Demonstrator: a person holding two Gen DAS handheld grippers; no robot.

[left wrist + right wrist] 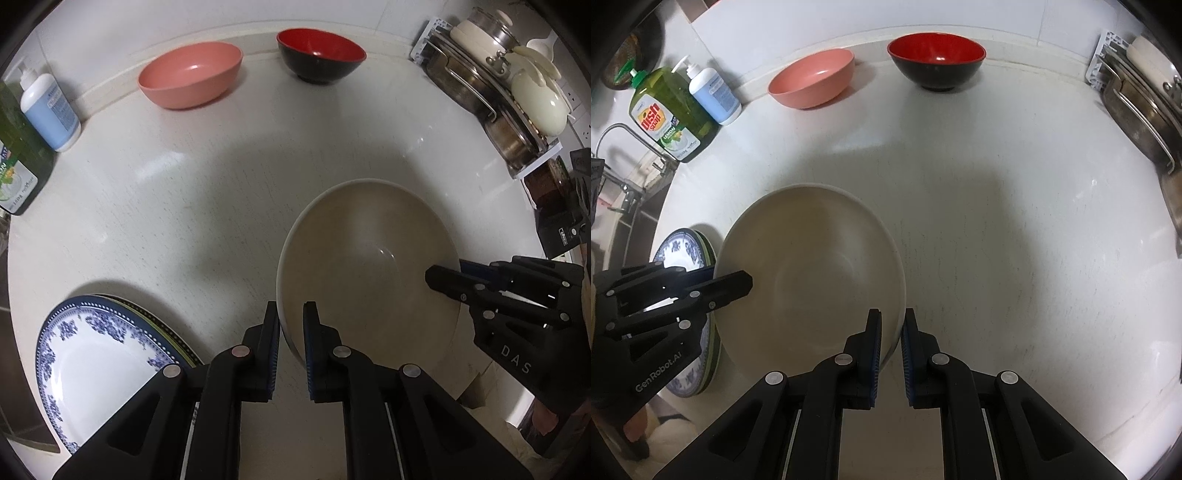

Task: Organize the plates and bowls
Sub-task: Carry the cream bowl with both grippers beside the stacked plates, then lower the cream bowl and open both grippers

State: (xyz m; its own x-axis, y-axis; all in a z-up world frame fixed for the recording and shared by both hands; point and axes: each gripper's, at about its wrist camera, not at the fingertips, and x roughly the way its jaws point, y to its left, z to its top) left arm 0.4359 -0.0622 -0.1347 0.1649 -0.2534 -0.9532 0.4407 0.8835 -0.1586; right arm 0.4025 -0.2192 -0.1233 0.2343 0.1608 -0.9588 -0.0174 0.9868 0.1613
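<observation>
Centrally, a large cream bowl [369,273] sits on a white table [166,206], and both pairs of tongs grip its rim from opposite sides. The left tongs [291,314] straddle the bowl's left rim, one finger outside and one inside, clamped on it. The right tongs [891,319] straddle the bowl's right rim the same way, also clamped on it. Whether the bowl rests on the table or is lifted cannot be told.

Just left of the cream bowl lies a blue-patterned plate [96,354] on top of a darker green-edged plate [711,354]; the stack's right edge appears tucked under the bowl's side. Well behind the cream bowl, by the wall, stand two smaller bowls, apart from each other: a pink bowl [190,74] to the left and a red bowl [320,55] with a black outside to the right.

Far left of the cream bowl, toward the back, stand a green dish soap bottle [670,118] and a white pump bottle [714,96] holding blue liquid, touching or nearly so. A metal tap [624,162] shows beyond them. Far right of the cream bowl, a rack [432,38] holds metal pans [465,85] and cream lids [539,103].
</observation>
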